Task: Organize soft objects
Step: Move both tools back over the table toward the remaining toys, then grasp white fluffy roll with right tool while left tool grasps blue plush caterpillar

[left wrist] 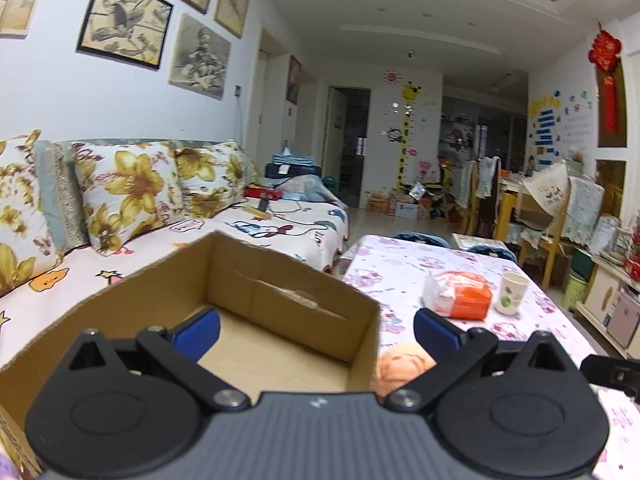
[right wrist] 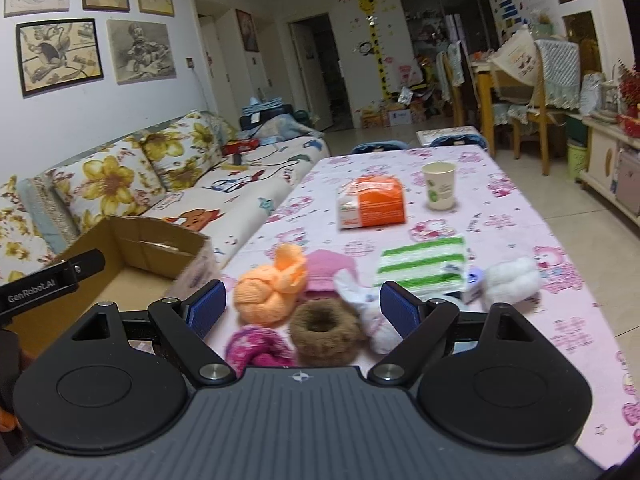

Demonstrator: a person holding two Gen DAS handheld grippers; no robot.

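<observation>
Table: pink cartoon-print tablecloth (right wrist: 500, 216)
On it: orange tissue pack (right wrist: 374, 202), with a paper cup (right wrist: 439, 185) just beside
Sofa (right wrist: 224, 196): floral cushions (left wrist: 128, 188), red box (left wrist: 262, 192)
Wall: framed drawings (left wrist: 124, 20), giraffe height chart (right wrist: 376, 44)

- A home living room is showing here: a long sofa (right wrist: 224, 184) wearing cartoon-print covers and yellow flower-patterned cushions (left wrist: 132, 188).
- Framed drawings (left wrist: 124, 20) are hanging on the white wall.
- A yellow giraffe height-chart sticker (right wrist: 376, 44) is decorating the far wall.
</observation>
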